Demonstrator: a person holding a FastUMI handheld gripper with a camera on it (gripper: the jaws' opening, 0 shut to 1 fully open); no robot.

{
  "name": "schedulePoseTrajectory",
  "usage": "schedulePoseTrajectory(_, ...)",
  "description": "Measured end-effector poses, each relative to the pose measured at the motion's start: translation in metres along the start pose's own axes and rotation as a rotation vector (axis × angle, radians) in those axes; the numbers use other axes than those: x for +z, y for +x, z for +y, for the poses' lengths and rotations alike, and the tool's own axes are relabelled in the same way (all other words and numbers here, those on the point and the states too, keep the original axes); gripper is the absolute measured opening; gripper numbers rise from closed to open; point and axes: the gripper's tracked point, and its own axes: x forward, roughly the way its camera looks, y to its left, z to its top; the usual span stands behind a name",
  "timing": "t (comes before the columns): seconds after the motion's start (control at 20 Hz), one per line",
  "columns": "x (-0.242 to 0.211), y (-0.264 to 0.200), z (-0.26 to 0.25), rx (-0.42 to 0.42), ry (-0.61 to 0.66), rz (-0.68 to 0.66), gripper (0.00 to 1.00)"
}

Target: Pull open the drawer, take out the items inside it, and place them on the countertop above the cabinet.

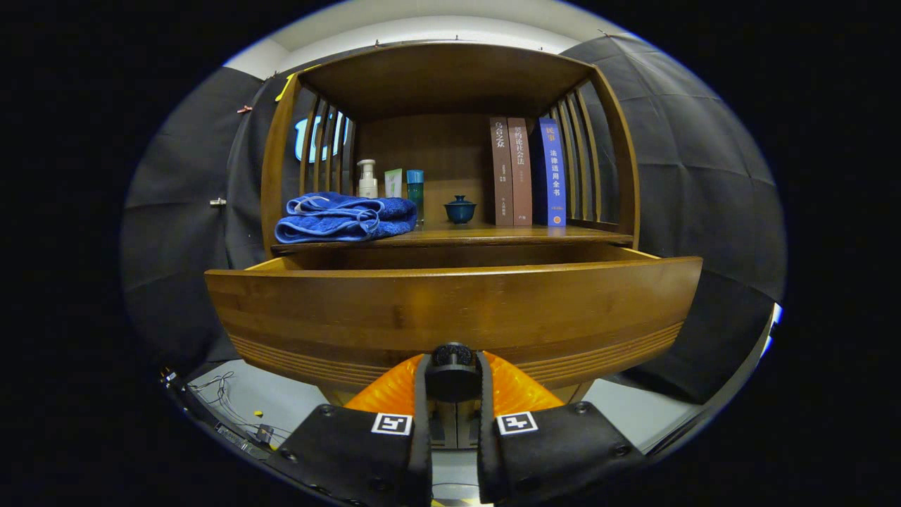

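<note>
Drawer [454,310] is seen pulled partly out of the cabinet, its front panel just ahead of the gripper [454,380]. The fingers are closed narrowly on the dark round knob [452,360] low on that panel, one finger pressed to each side. The pulling step is judged to be in hand, or nearly done. Next, the knob would have to be let go and the gripper lifted over the front panel to reach inside.

Beyond the drawer, the countertop [486,234] is seen carrying a folded blue towel [343,217] at the left, a pump bottle [367,179] and a blue-capped bottle [415,193] behind it, a small lidded cup [460,209] in the middle, and three upright books [528,171] at the right.

The drawer's inside is hidden by the panel, so its contents cannot be told. Bare counter, possibly enough for placing, is seen near the cup.
</note>
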Motion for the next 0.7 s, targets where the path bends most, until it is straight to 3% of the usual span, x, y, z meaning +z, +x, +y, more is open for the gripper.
schedulePoseTrajectory(0.35,-0.019,-0.048,-0.004,0.010,0.004,0.031,0.30)
schedulePoseTrajectory(0.7,-0.021,-0.052,-0.006,0.005,0.000,0.021,0.29)
